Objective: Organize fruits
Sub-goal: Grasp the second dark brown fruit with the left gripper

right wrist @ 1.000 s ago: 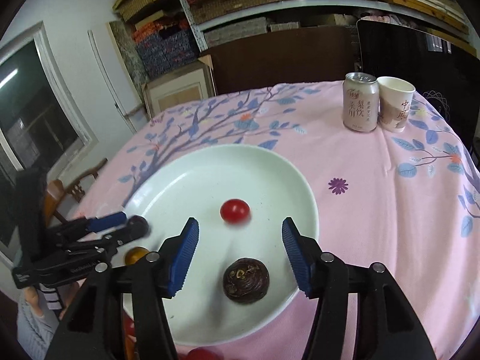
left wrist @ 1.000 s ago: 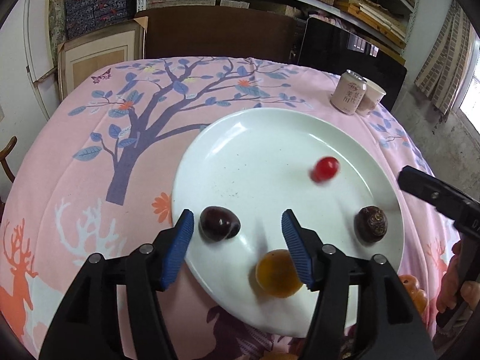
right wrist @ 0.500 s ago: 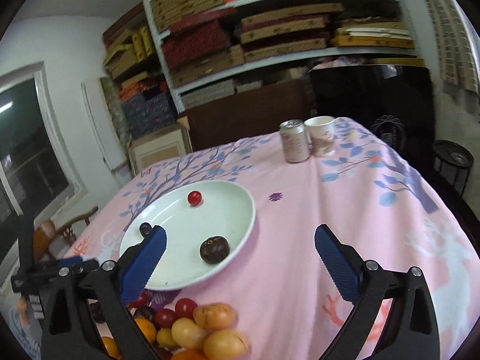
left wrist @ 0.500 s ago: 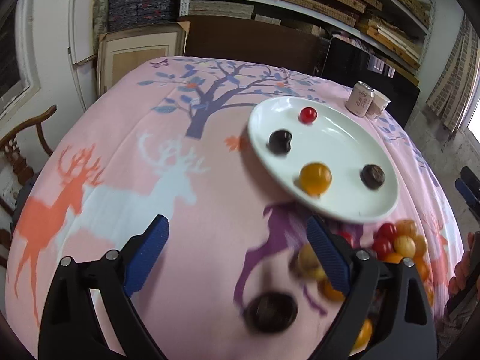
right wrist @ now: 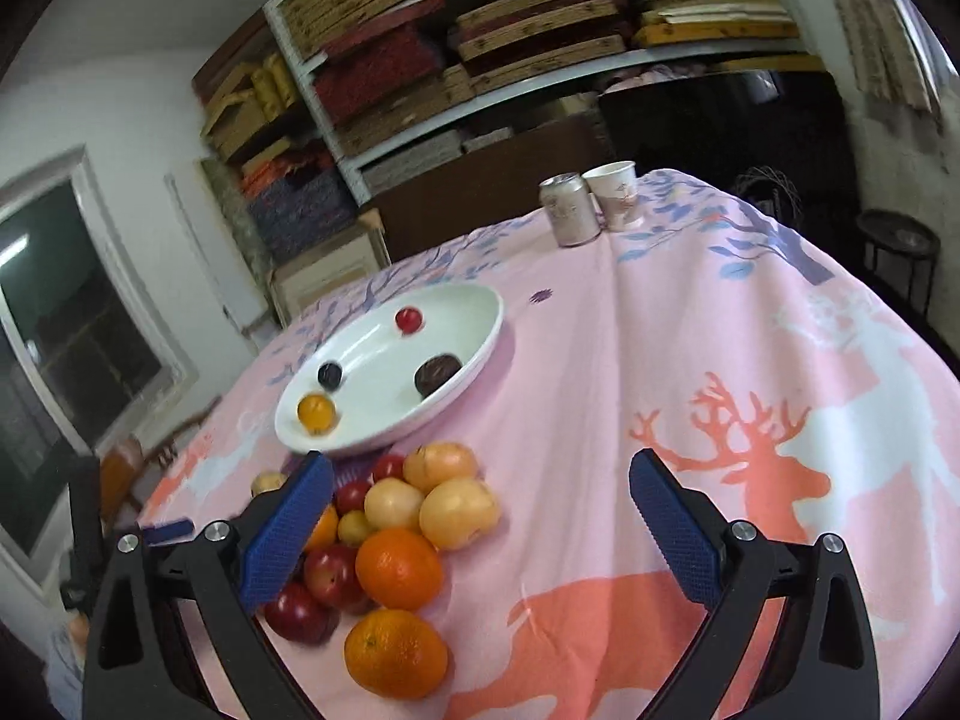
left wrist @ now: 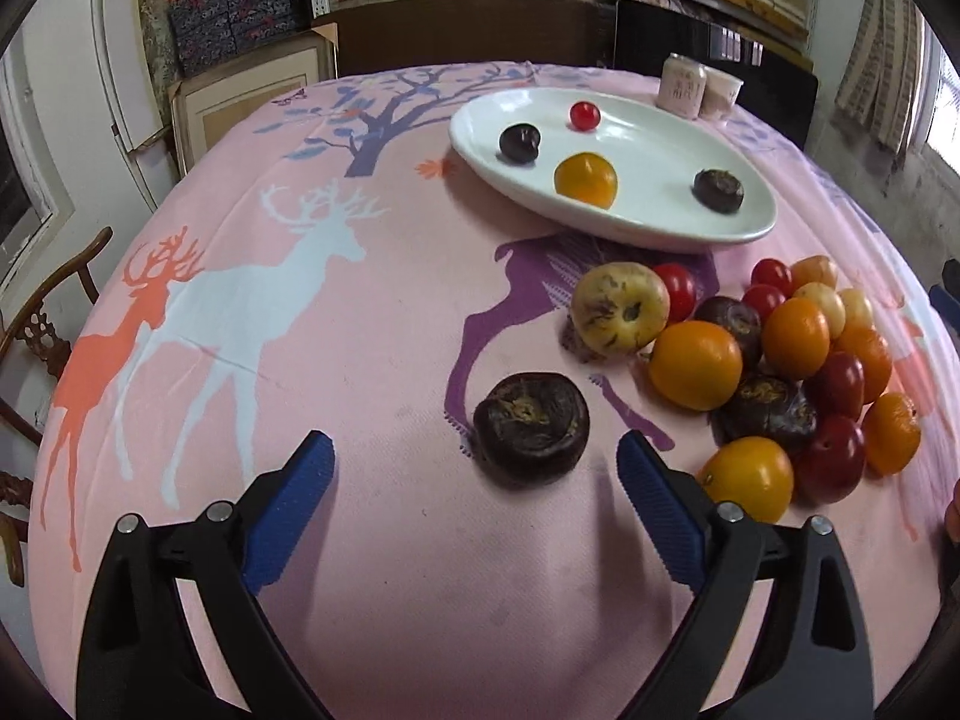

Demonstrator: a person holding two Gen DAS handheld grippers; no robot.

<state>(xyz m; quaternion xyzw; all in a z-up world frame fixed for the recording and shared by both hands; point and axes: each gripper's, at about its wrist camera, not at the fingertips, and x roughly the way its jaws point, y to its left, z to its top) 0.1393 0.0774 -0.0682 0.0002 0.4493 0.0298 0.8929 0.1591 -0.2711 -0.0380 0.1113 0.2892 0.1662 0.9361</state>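
Four fruits sit on the white plate (left wrist: 624, 222); both left tongs (left wrist: 474, 504) and right tongs (right wrist: 480, 528) gape released, a dark fruit (left wrist: 531, 429) at twelve o'clock of the left.

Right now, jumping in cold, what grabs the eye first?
The heap of loose fruit on the pink tablecloth, just below the white plate that holds four pieces. One dark fruit lies apart, straight ahead of the left gripper, whose jaws stand wide open and empty.
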